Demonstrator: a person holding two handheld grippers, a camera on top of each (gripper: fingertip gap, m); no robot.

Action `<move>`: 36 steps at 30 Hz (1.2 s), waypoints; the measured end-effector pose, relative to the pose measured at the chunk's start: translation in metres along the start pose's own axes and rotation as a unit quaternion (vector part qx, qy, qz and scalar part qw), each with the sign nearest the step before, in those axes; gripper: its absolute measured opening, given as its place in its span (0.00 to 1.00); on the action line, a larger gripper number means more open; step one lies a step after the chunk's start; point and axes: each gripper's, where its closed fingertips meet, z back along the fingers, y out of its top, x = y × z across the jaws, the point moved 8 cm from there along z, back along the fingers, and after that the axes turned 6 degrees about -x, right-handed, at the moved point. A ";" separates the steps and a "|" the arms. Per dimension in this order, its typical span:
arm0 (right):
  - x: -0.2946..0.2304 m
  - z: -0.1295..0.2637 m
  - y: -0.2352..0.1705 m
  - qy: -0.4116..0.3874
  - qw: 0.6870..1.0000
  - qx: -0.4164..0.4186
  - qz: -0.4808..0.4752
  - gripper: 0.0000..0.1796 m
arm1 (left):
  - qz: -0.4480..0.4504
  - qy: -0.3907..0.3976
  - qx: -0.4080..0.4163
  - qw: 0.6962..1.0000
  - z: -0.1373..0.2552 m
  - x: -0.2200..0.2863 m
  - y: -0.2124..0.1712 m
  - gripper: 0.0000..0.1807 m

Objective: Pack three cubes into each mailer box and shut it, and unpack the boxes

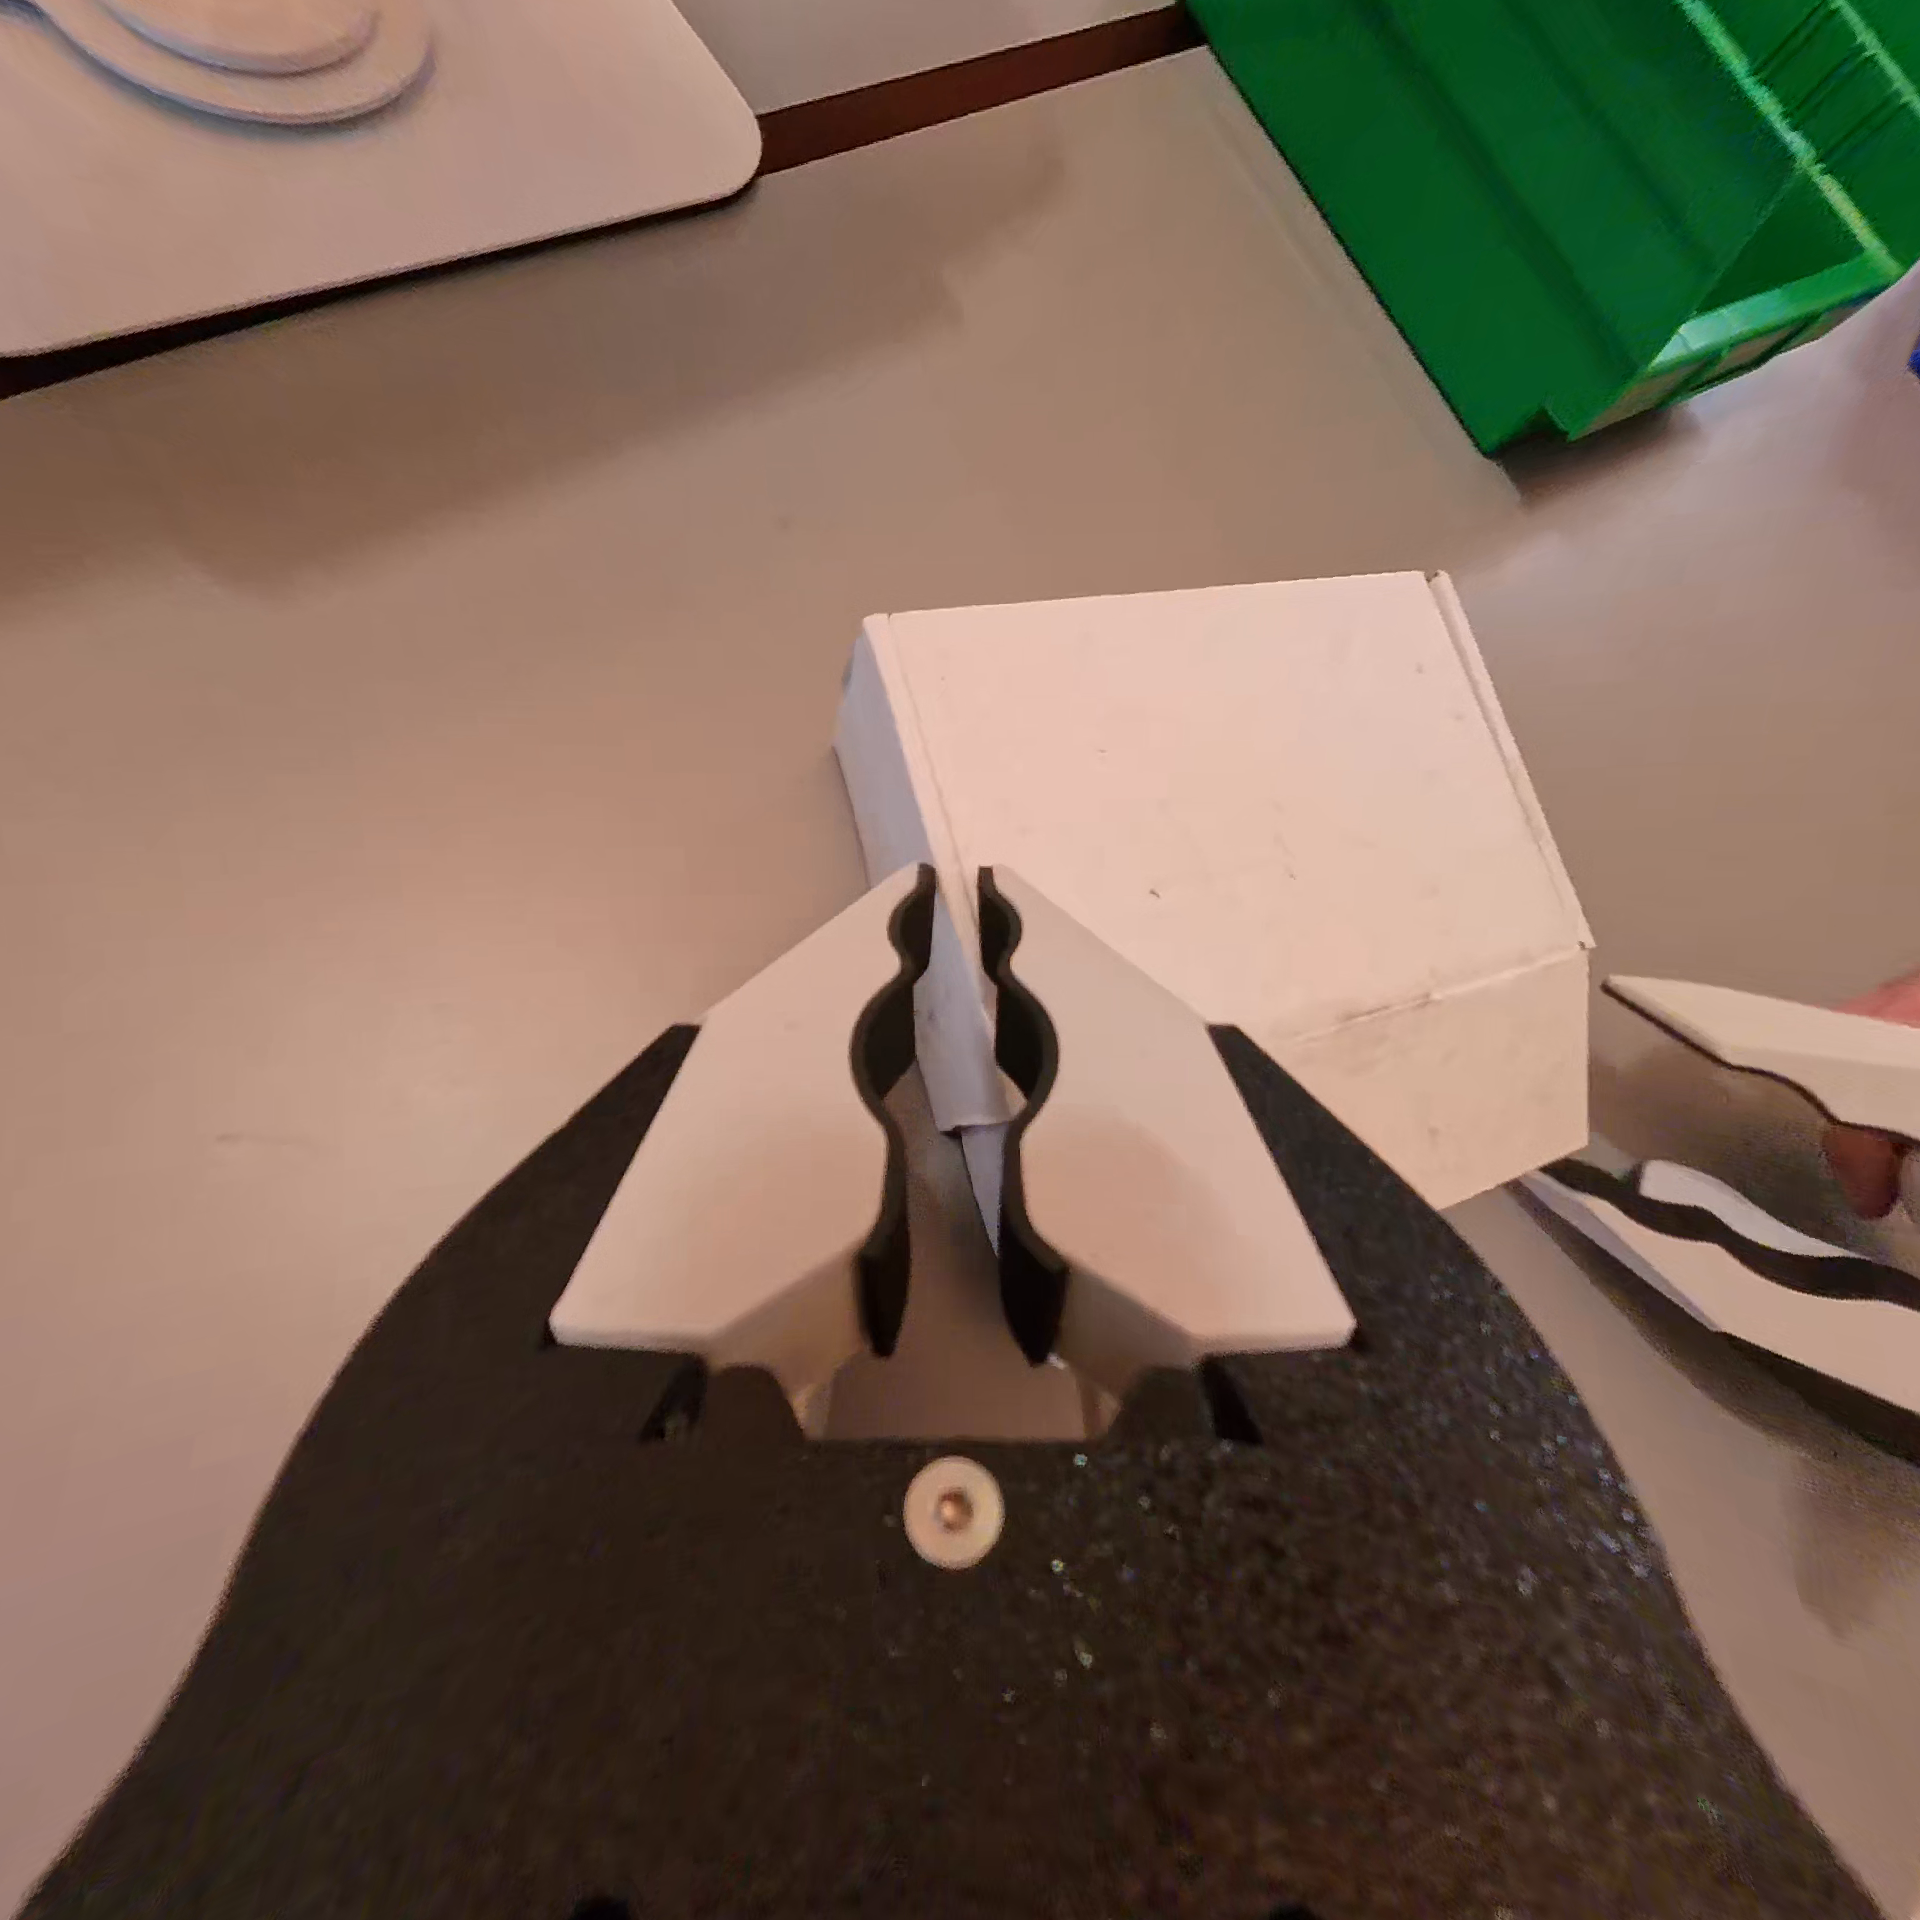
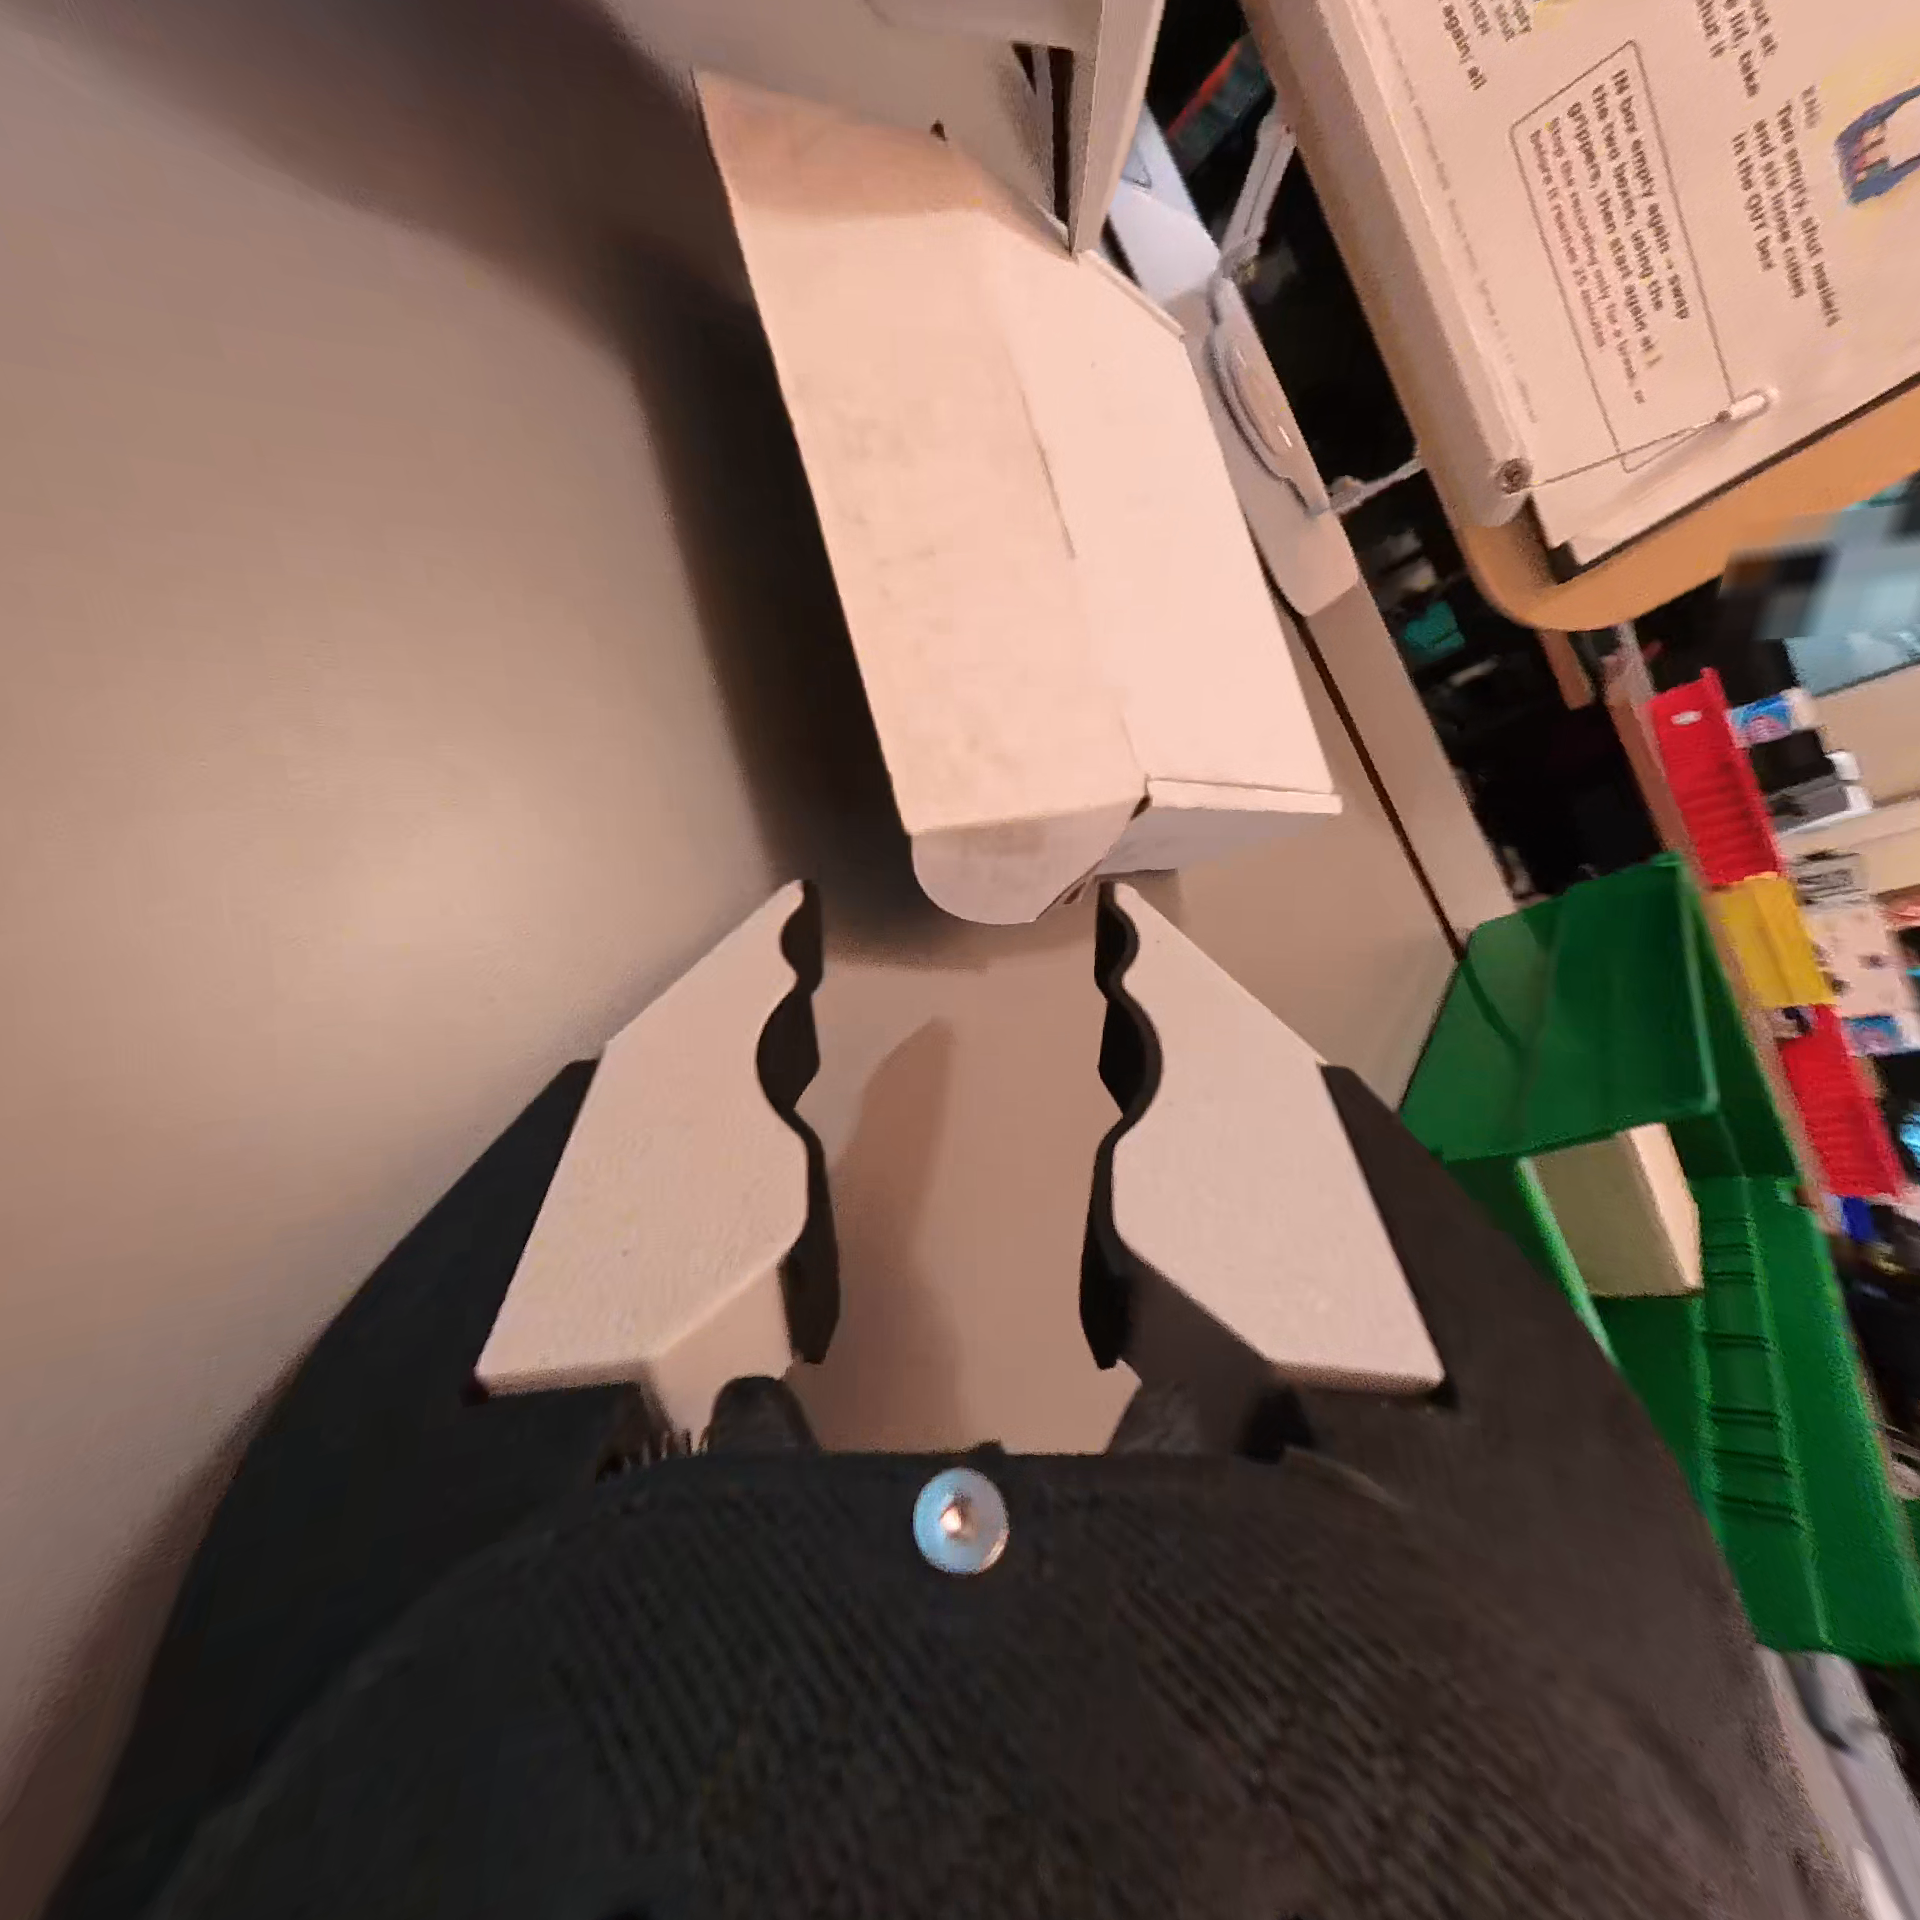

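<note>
1 white mailer box (image 1: pixel 1226 831), 1 green bin (image 1: pixel 1579 197) upper right. 2 grippers: left gripper (image 1: pixel 957 883) centre frame, right gripper (image 2: pixel 958 899) centre of right view.

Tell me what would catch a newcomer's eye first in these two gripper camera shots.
First, the white mailer box lying shut on the grey table, with the left gripper pinching a flap at its near corner. Next, the bright green bin at the table's far right. In the right wrist view, the right gripper sits open just short of the box's end, with nothing between its fingers.
</note>
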 end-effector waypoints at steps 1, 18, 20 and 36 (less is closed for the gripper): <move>-0.001 -0.003 0.001 -0.018 1.000 -0.005 0.007 0.25 | -0.002 0.006 -0.004 1.000 0.000 0.001 0.000 0.03; 0.003 -0.009 0.007 -0.019 0.994 -0.009 -0.107 0.07 | 0.006 0.037 0.004 0.999 0.000 0.006 -0.001 0.03; 0.006 -0.008 0.006 -0.001 0.991 0.001 -0.133 0.07 | 0.007 0.035 0.005 0.999 0.000 0.006 -0.001 0.03; 0.028 -0.028 -0.015 0.057 0.995 -0.039 -0.072 0.05 | -0.020 0.057 0.024 0.998 -0.001 0.009 -0.004 0.02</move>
